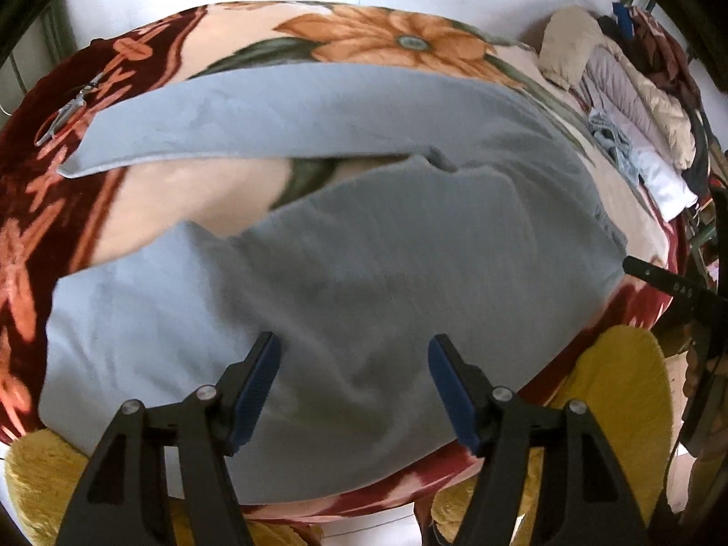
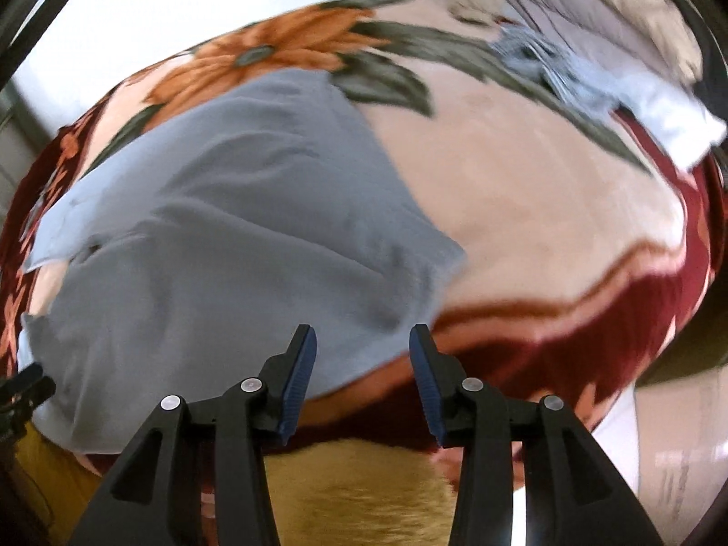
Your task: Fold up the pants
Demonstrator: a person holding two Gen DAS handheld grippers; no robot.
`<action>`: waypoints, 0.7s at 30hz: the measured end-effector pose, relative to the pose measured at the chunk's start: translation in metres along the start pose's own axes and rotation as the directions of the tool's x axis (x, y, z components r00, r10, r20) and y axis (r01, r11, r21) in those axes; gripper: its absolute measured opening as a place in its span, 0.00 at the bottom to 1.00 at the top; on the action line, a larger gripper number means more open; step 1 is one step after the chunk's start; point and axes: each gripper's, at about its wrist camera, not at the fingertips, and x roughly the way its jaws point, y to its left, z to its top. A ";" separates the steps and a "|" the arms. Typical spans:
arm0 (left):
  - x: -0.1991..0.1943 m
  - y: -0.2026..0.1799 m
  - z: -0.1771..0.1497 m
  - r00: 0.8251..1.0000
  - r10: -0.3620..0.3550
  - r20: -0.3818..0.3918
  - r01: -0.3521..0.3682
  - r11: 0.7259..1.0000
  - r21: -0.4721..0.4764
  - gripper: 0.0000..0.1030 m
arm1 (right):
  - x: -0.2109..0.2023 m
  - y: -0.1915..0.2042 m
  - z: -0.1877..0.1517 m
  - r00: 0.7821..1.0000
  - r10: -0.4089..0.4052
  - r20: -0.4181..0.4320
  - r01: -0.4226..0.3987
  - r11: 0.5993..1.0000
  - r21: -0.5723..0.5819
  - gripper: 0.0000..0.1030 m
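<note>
The pants, pale blue-grey, lie spread on a bed covered by a flowered blanket in cream, orange and dark red. One leg stretches away to the left along the far side, the other leg lies nearer with a strip of blanket showing between them, and the waist end sits to the right.

The left claw hangs over the near leg, its blue pads well apart with nothing between them; whether the tips touch the cloth is hard to tell. The right claw hangs over the near right edge of the pants, where cloth meets blanket; it is released too, narrower than the left, and grips nothing.

A pile of clothes lies at the bed's far right end. Yellow fuzzy slippers show below the bed edge.
</note>
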 end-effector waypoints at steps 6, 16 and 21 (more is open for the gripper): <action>0.011 -0.010 -0.007 1.000 0.005 -0.019 -0.005 1.000 0.018 0.69 | 0.021 -0.020 -0.002 0.997 0.067 -0.047 -0.063 0.994 0.085 0.42; 0.016 -0.021 -0.010 1.000 -0.002 -0.032 0.003 0.999 0.040 0.69 | 0.034 -0.025 0.008 0.979 0.201 -0.036 -0.192 0.968 0.163 0.13; 0.013 -0.030 -0.012 0.999 -0.046 -0.018 0.047 0.997 0.067 0.70 | 0.010 -0.019 0.014 0.975 0.218 0.042 -0.222 0.967 0.128 0.07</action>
